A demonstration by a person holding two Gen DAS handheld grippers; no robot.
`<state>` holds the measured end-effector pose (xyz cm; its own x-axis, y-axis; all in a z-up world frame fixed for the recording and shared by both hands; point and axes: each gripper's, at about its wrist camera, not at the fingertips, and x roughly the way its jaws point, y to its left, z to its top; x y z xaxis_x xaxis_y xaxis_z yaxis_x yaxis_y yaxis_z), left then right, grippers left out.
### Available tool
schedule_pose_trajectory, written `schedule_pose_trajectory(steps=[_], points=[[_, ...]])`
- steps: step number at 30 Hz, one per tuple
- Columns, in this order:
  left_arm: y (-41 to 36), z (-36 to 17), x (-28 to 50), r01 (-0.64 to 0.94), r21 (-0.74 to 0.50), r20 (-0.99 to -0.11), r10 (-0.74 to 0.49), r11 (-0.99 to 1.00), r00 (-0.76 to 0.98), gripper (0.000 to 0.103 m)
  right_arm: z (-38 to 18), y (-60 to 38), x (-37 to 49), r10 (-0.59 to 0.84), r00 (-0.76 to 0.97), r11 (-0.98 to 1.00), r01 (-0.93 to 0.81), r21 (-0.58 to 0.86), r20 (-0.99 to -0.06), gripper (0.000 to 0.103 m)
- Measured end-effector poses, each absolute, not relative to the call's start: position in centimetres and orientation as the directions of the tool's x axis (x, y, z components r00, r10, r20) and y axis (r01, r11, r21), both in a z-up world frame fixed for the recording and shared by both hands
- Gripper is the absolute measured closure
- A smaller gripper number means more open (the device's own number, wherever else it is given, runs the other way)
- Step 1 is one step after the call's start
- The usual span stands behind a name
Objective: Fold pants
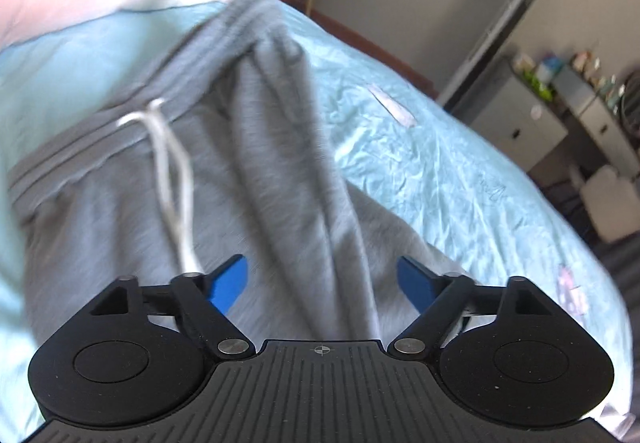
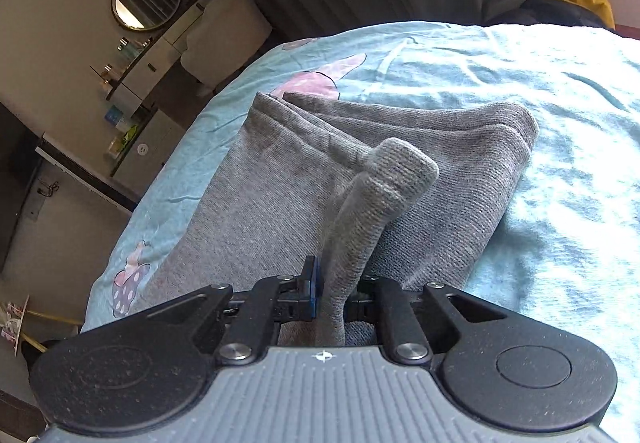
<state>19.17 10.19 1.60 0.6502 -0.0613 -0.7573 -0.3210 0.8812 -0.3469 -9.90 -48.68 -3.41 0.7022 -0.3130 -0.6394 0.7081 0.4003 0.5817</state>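
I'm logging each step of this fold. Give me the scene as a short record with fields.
garment: grey pants, waistband and white drawstring at the left gripper's end
surface: light blue bedsheet with cartoon prints
left gripper: open, above the pants, holding nothing
right gripper: shut on a pinched fold of the pants
pants state: leg ends stacked in layers at the right gripper's end
image quality: left wrist view motion-blurred
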Motion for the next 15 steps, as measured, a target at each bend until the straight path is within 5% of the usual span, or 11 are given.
schedule_pose_trajectory(steps=[3,5,6,7,9,15], points=[[9.2,0.3,22.3,-0.352,-0.215,-0.819,0.028,0.911,0.573,0.021,-3.6,-48.7,-9.8,-0.316,0.703,0.405,0.708,0.579,-0.638,0.092],[9.3,-0.8,23.1,-0.366,-0.164,-0.838,0.066,0.916,0.541,0.041,-3.8,-48.6,-9.6,-0.321,0.704,0.409,0.707,0.577,-0.634,0.092],[9.7,-1.2,23.1,-0.354,-0.199,-0.838,0.029,0.914,0.545,0.064,-3.8,-48.6,-9.5,-0.322,0.705,0.41,0.705,0.578,-0.632,0.092],[10.1,-1.4,22.8,-0.347,-0.245,-0.831,-0.011,0.905,0.557,0.074,-3.9,-48.7,-9.4,-0.324,0.708,0.413,0.703,0.58,-0.627,0.092],[10.8,-1.0,21.6,-0.35,-0.277,-0.811,-0.022,0.895,0.585,0.084,-3.9,-48.7,-9.1,-0.327,0.712,0.424,0.699,0.577,-0.622,0.092],[14.1,0.9,13.4,-0.284,-0.479,-0.653,-0.122,0.83,0.747,0.086,-2.7,-49.2,-10.0,-0.329,0.749,0.428,0.661,0.616,-0.575,0.099]])
